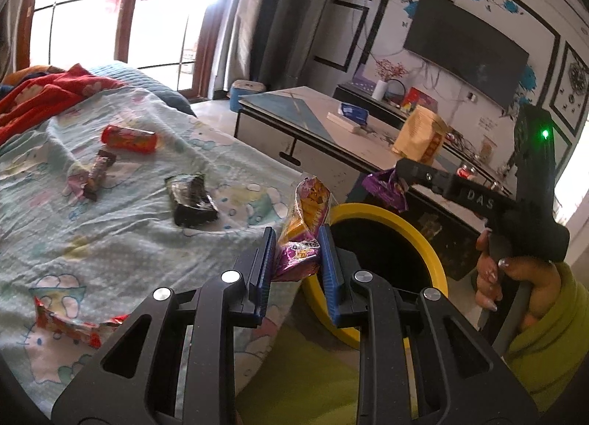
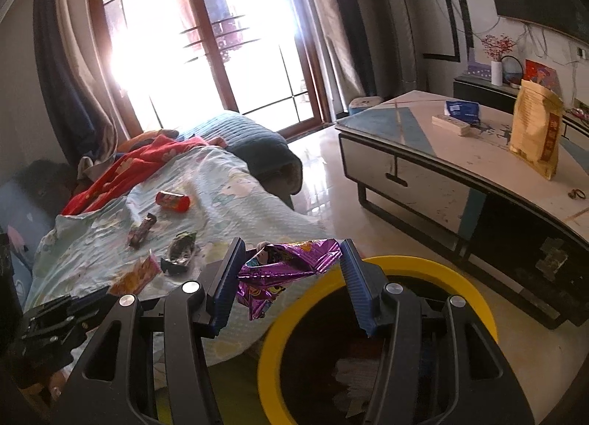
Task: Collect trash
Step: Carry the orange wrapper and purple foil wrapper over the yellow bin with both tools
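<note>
Left gripper (image 1: 296, 259): closed on a yellow and purple snack wrapper (image 1: 303, 226), pinched between the blue pads beside the bin's rim.
Right gripper (image 2: 292, 285): closed on a crumpled purple foil wrapper (image 2: 291, 265), stretched between the pads at the bin's near edge.
Bin: a yellow-rimmed trash bin (image 2: 441, 266) is seen on the floor beside the bed, with pale paper lying inside.
Bed: a pale printed sheet (image 1: 110, 226) is strewn with litter, namely a red tube-shaped pack (image 1: 129, 138), a brown bar wrapper (image 1: 97, 174), a black packet (image 1: 191, 198) and a red torn wrapper (image 1: 70, 325).
Hand: the right gripper's handle is held by a person's hand (image 1: 515, 281) in a green sleeve.
Background: a low table (image 2: 460, 163) is seen bearing a yellow bag (image 2: 537, 130).
</note>
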`<state>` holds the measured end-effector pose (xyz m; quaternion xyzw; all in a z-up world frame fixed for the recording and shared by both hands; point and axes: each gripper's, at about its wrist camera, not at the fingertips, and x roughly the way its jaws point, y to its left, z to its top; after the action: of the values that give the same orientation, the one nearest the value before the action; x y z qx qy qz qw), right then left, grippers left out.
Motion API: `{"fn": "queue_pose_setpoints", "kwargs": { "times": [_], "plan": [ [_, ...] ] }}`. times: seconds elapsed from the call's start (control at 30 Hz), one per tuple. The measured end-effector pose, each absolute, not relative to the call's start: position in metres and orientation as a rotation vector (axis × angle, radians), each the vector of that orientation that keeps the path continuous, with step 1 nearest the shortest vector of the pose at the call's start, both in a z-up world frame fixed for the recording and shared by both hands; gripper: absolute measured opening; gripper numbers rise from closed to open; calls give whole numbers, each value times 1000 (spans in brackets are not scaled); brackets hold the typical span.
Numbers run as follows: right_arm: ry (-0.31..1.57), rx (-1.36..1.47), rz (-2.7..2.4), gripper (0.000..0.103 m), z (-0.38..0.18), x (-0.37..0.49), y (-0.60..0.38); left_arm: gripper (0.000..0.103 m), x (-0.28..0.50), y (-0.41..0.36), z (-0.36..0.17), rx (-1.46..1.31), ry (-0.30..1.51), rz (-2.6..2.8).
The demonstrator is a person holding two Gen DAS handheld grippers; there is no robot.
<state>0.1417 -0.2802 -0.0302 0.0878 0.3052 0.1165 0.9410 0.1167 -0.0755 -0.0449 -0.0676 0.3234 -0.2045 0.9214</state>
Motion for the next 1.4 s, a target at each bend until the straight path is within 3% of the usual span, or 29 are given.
{"fn": "queue_pose_setpoints", "kwargs": {
  "times": [0.93, 1.4],
  "plan": [
    [603, 212, 73, 51, -37, 121, -349, 18, 91, -154, -63, 44, 704, -575],
    [685, 232, 32, 52, -60, 124, -372, 18, 99, -194, -87, 131, 778, -634]
  ]
}}
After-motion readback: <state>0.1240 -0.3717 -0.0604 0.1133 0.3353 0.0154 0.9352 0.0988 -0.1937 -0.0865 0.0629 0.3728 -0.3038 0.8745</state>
